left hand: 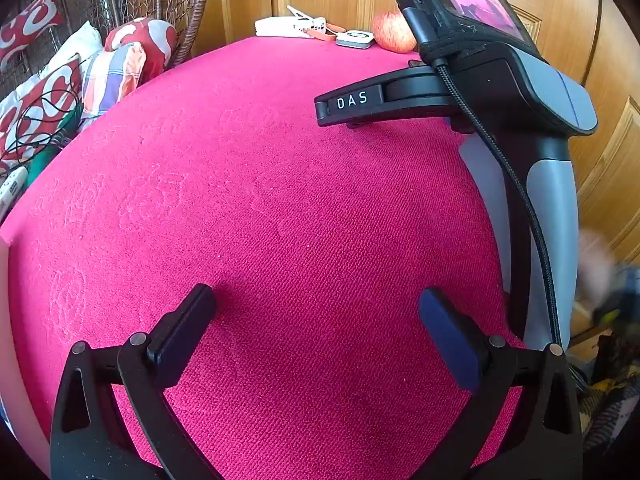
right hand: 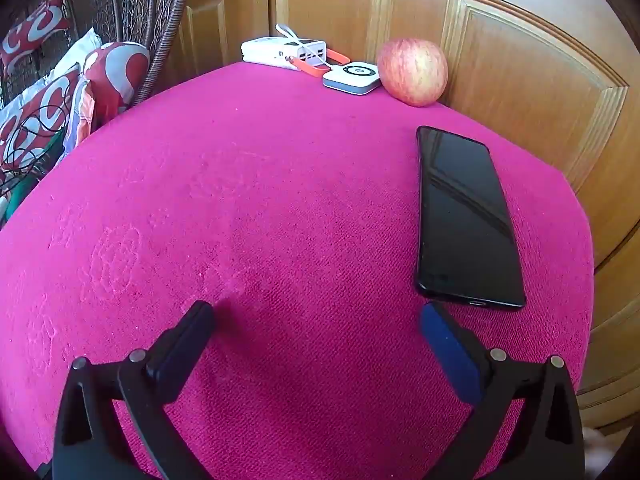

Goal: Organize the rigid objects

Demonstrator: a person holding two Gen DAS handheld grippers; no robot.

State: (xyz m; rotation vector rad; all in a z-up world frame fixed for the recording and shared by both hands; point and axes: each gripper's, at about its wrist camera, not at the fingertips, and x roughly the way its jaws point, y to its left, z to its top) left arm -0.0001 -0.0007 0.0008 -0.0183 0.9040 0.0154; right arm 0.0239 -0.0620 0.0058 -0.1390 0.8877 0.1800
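A black phone (right hand: 464, 216) lies flat, screen up, at the right of the pink cloth-covered table (right hand: 280, 200), just beyond my right gripper's blue finger pad (right hand: 448, 352). My right gripper (right hand: 316, 340) is open with only cloth between its fingers. At the table's far edge sit a white power bank (right hand: 280, 51) with an orange strap, a small white square device (right hand: 352, 76) and a red apple (right hand: 413, 71). In the left wrist view my left gripper (left hand: 316, 320) is open over bare cloth. The right hand-held gripper's body (left hand: 500, 92) fills that view's right side, hiding the phone. The apple (left hand: 394, 34) and power bank (left hand: 286, 26) show far behind.
Wooden panelled doors (right hand: 520, 60) close off the table's far and right sides. A wicker chair (right hand: 160, 20) with red-and-white cushions (right hand: 44, 112) and black cables stands at the left. A wide stretch of pink cloth (left hand: 240, 200) lies in front of both grippers.
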